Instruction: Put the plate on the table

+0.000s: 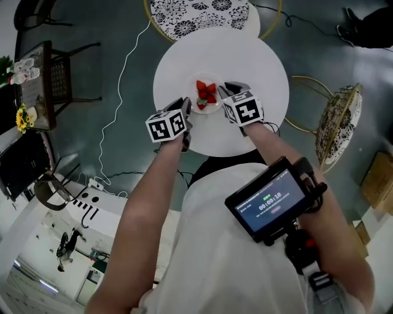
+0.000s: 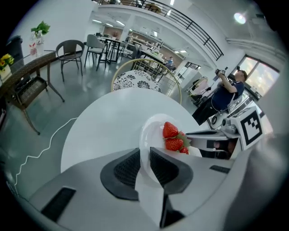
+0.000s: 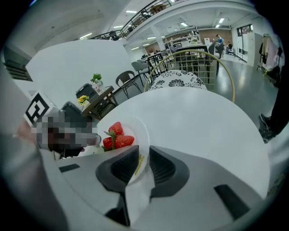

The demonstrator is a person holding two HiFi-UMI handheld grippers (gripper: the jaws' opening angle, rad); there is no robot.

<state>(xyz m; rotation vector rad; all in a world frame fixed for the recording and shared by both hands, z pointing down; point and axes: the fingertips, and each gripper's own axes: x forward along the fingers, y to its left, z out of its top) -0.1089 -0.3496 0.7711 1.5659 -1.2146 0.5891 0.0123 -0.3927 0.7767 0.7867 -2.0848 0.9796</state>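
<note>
A small white plate (image 1: 194, 107) carrying strawberries (image 1: 206, 93) is over the near side of the round white table (image 1: 245, 55). Whether it rests on the top I cannot tell. My left gripper (image 1: 188, 114) holds its left rim and my right gripper (image 1: 228, 92) holds its right rim. In the left gripper view the plate's (image 2: 151, 128) edge runs between the dark ribbed pads of the left gripper (image 2: 144, 165), with the berries (image 2: 174, 137) just beyond. In the right gripper view the plate's (image 3: 137, 126) rim sits between the right gripper's (image 3: 143, 165) pads, the berries (image 3: 116, 137) to the left.
A chair with a patterned seat (image 1: 202, 15) stands at the table's far side and another (image 1: 338, 122) to the right. A white cable (image 1: 126, 80) trails over the floor on the left, near a dark side table (image 1: 37, 80). The far half of the tabletop is bare.
</note>
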